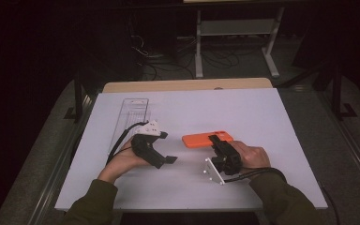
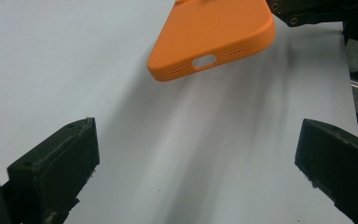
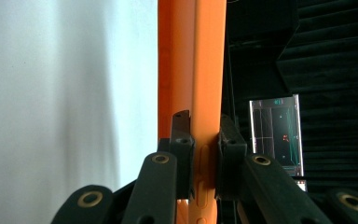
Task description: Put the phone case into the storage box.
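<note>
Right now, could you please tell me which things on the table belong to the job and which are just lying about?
In the job:
orange silicone phone case, clamped by the right gripper
left gripper, open, facing it

Lying about:
clear plastic tray at the white table's far left

No readable text, label, brand, number or sign appears on anything in these views; the small lit screen (image 3: 276,135) at three o'clock is too blurred to read.

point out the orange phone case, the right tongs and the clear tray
orange phone case (image 1: 198,140), high view, its flat back
right tongs (image 3: 204,140), right gripper view, between the tips clamped on the case edge
clear tray (image 1: 135,107), high view, its far end
</note>
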Demonstrator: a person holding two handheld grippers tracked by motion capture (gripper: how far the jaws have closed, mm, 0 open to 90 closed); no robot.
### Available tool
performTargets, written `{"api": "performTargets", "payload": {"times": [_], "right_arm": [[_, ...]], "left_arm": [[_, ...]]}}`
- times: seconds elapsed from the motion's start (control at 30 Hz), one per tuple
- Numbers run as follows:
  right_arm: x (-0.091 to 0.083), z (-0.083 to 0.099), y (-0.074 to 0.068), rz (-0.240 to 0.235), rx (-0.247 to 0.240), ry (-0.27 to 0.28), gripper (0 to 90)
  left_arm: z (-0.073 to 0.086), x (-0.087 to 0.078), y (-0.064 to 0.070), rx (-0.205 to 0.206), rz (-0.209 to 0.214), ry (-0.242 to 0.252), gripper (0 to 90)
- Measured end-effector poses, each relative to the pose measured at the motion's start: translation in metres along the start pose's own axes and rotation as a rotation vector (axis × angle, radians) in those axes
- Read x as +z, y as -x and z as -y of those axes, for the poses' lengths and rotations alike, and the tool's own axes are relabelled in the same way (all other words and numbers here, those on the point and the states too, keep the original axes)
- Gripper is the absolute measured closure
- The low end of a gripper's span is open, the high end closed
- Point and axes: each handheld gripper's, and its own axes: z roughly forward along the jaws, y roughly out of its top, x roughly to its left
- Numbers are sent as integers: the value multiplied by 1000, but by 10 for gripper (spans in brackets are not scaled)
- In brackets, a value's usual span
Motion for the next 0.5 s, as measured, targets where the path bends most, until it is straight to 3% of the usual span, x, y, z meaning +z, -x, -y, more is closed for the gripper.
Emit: {"api": "performTargets", "payload": {"times": [0.17, 0.47, 0.5], "right_arm": [[2, 2, 2, -9, 8, 12, 788], [2, 3, 3, -38, 89, -2, 789], [2, 4, 3, -41, 82, 3, 789]], "left_arm": [[1, 1, -1, -15, 9, 6, 0], [2, 1, -2, -24, 18, 19, 0], [2, 1, -2, -25, 19, 20, 0]]}}
